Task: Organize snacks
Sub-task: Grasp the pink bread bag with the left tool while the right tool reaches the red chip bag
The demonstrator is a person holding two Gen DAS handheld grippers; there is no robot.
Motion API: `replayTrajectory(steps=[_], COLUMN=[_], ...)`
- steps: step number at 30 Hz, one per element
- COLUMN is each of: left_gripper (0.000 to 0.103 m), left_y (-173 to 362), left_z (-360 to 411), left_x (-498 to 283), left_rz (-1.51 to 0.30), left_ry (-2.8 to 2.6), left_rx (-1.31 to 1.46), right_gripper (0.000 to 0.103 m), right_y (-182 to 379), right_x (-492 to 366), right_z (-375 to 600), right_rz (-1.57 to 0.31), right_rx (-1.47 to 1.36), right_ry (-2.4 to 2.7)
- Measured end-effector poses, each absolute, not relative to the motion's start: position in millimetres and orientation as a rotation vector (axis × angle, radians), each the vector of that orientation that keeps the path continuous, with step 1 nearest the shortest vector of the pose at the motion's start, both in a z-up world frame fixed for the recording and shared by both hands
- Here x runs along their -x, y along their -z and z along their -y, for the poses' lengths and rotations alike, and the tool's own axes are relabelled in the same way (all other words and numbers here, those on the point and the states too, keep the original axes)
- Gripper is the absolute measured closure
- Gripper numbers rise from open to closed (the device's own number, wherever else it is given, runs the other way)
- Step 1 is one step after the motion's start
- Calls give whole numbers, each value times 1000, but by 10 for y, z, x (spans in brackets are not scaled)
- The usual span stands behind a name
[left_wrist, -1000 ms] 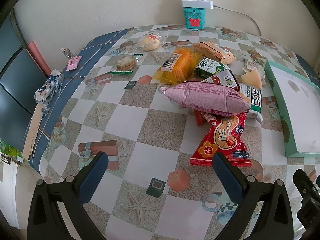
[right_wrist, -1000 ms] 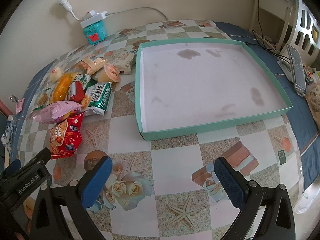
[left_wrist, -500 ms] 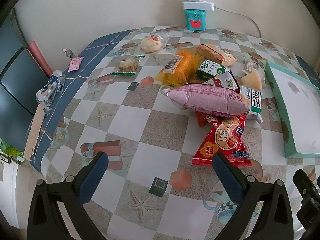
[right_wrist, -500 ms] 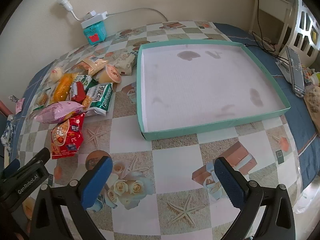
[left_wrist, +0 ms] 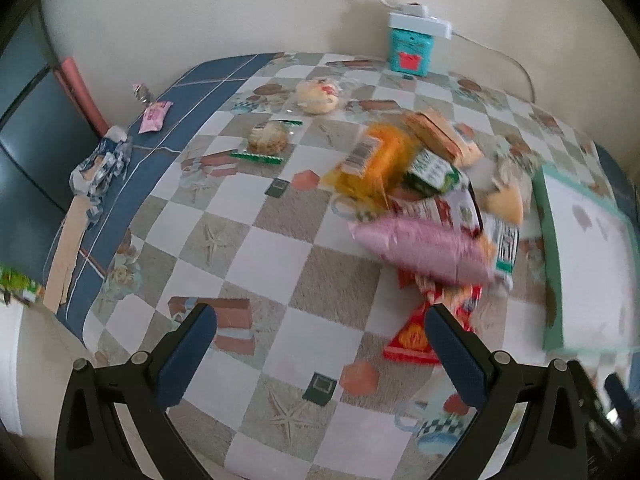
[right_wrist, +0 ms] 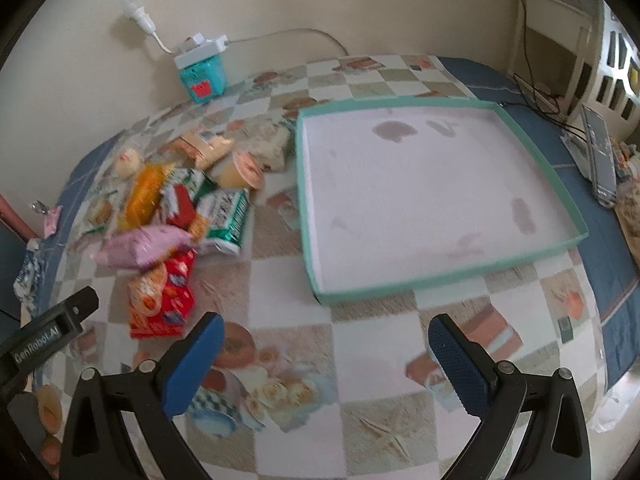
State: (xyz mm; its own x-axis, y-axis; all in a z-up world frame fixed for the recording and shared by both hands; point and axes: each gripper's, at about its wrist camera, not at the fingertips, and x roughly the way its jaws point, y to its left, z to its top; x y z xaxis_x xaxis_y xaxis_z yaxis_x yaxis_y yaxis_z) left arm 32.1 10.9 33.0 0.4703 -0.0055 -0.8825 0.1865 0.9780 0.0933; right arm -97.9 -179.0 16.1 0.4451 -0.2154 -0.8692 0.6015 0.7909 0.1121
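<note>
Glossy plastic snack packets (left_wrist: 424,248)

The desk (right_wrist: 288,280), under a checkered cloth, carries a teal tray (right_wrist: 440,280); left of the tray lies a snack pile (right_wrist: 168,208), behind it a teal box (right_wrist: 200,76).

Left gripper (left_wrist: 320,344) pulls back and swings left; snack pile (left_wrist: 420,200) now blurred, shifted right in view. Right gripper (right_wrist: 326,344) backs off slightly from teal tray (right_wrist: 436,280).
</note>
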Motion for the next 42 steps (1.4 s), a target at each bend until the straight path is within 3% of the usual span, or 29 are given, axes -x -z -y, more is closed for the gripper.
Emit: replayTrajectory(steps=[12, 29, 30, 32, 42], left_gripper=[0, 0, 3, 19, 42], left_y=[-203, 98, 121, 162, 84], left_z=[16, 444, 459, 478, 402], left_x=[-778, -997, -996, -994, -960], left_rz=[-1252, -1279, -1276, -1284, -1256], left_ry=[82, 141, 140, 136, 161], left_rx=[35, 80, 77, 84, 135], right_gripper=[0, 0, 0, 0, 0], right_y=[-255, -85, -92, -109, -154], right_x=[345, 215, 220, 231, 245], right_z=[1940, 2253, 2247, 2234, 2200], right_rz=[-996, -1004, -1002, -997, -991], right_rx=[-489, -539, -540, -542, -532], right_ry=[571, 649, 647, 644, 637])
